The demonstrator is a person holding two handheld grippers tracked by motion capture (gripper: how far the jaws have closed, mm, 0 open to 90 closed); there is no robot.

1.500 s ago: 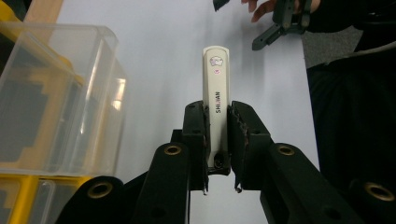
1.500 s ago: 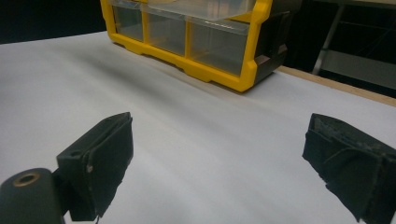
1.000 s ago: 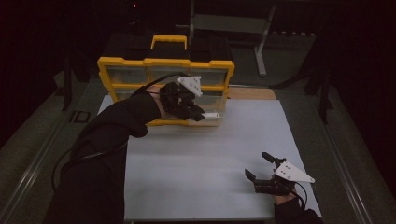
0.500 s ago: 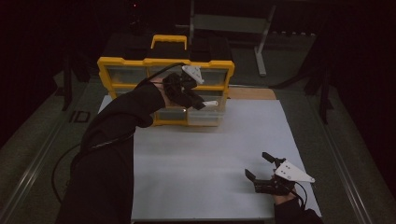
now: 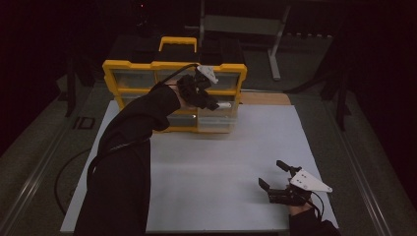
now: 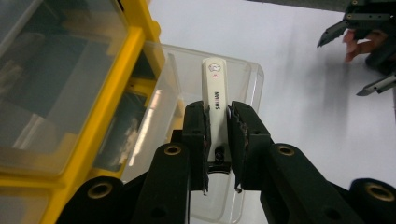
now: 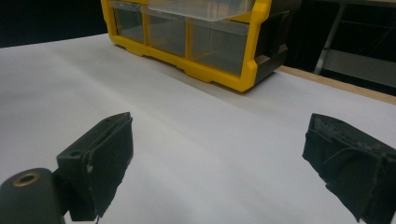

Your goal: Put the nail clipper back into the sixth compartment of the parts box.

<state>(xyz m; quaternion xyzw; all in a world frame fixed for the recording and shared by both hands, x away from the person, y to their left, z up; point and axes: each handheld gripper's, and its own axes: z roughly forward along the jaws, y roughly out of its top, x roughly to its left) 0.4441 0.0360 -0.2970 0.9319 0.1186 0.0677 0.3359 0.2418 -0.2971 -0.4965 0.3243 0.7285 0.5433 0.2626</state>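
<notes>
A yellow organiser cabinet (image 5: 147, 66) with clear drawers stands at the back of the white table sheet (image 5: 221, 162). One clear drawer (image 6: 250, 79) is pulled out toward me. My left gripper (image 5: 212, 104) hovers over that open drawer, shut on a white nail clipper (image 6: 215, 100) that points down into it. My right gripper (image 5: 273, 177) rests near the front right of the sheet, open with nothing between its fingers. In the right gripper view the cabinet (image 7: 196, 39) stands ahead with the pulled-out drawer (image 7: 205, 9) at the top.
A wooden board edge (image 5: 265, 98) shows right of the cabinet. A metal stand (image 5: 275, 54) is behind the table. A cable (image 5: 64, 172) loops off the left edge. Bare white sheet lies between the cabinet and my right gripper.
My left gripper has moved right and slightly forward along the cabinet front, carrying the nail clipper over the open drawer. The right gripper has stayed in place.
</notes>
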